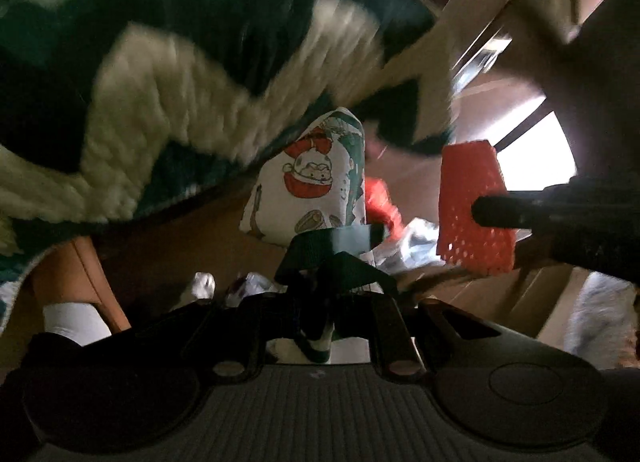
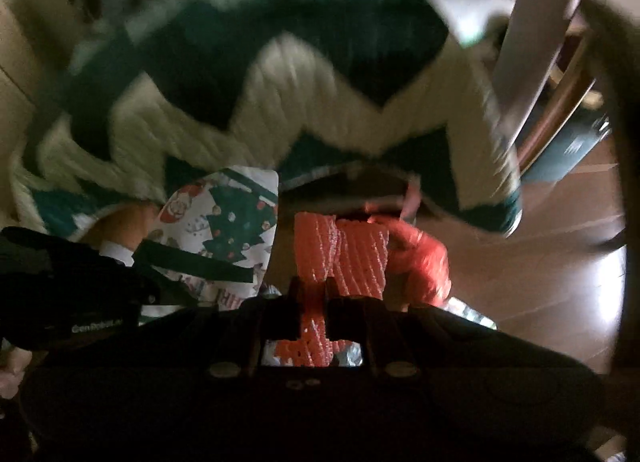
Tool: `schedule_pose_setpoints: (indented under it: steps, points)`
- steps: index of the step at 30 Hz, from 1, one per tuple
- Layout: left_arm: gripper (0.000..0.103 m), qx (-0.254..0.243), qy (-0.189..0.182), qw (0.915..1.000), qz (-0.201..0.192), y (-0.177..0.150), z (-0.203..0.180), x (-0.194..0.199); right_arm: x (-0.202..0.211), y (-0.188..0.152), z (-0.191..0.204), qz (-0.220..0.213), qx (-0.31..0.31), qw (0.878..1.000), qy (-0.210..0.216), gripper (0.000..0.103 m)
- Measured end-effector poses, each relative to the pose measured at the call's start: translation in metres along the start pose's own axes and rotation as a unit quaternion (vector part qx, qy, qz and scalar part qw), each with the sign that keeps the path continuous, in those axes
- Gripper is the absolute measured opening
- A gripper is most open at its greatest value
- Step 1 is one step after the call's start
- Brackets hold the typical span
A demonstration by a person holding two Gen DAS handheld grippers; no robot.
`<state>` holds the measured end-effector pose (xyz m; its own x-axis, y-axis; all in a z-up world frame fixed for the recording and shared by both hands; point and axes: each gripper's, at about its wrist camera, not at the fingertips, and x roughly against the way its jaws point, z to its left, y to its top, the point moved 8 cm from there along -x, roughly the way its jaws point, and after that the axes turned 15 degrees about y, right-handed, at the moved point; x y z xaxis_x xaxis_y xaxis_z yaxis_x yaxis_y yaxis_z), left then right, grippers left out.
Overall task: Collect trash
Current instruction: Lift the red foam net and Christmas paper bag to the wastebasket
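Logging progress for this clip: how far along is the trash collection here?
Mid-job. Done: crumpled wrappers seem already gathered below, though blur hides what holds them. In hand: the left hand-held gripper grips the Christmas-print bag by its dark strap; the right hand-held gripper is shut on a red foam net. Left: dropping the net in.

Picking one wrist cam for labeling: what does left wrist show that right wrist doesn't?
Left wrist only: a bright window and the right claw seen from the side. Right wrist only: a pale chair leg and a dark teal box on the floor. Both: the green and cream zigzag blanket, the Christmas-print bag, and the red foam mesh pinched in the right claw.
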<state>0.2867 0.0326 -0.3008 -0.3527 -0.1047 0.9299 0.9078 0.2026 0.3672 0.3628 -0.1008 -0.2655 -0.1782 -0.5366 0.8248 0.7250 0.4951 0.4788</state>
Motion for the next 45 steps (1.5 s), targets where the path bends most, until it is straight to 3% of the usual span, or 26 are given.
schedule_pose_setpoints:
  steps: [6,13,27,30,35,41,45]
  points:
    - [0.014,0.019,-0.019,0.9956,-0.09,0.022,-0.011,0.11,0.103,0.005,0.049,-0.079,0.046,0.996,-0.009,0.009]
    - [0.014,0.014,-0.037,0.9825,-0.182,0.049,-0.041,0.221,0.221,0.01,0.087,-0.175,0.1,0.979,-0.032,0.009]
    - [0.014,-0.054,-0.067,0.9402,-0.33,0.118,-0.145,0.388,0.399,0.029,0.097,-0.303,0.133,0.938,-0.103,0.009]
    - [0.014,-0.073,-0.077,0.9284,-0.356,0.14,-0.175,0.413,0.427,0.039,0.082,-0.323,0.121,0.931,-0.117,0.009]
    - [0.014,-0.094,-0.088,0.9176,-0.376,0.172,-0.23,0.443,0.458,0.055,0.05,-0.34,0.091,0.926,-0.136,0.009]
    - [0.014,-0.112,-0.092,0.8991,-0.413,0.2,-0.287,0.454,0.485,0.066,0.003,-0.352,0.062,0.918,-0.169,0.009]
    - [0.014,-0.127,-0.081,0.8975,-0.415,0.217,-0.321,0.438,0.494,0.072,-0.036,-0.358,0.035,0.916,-0.177,0.009]
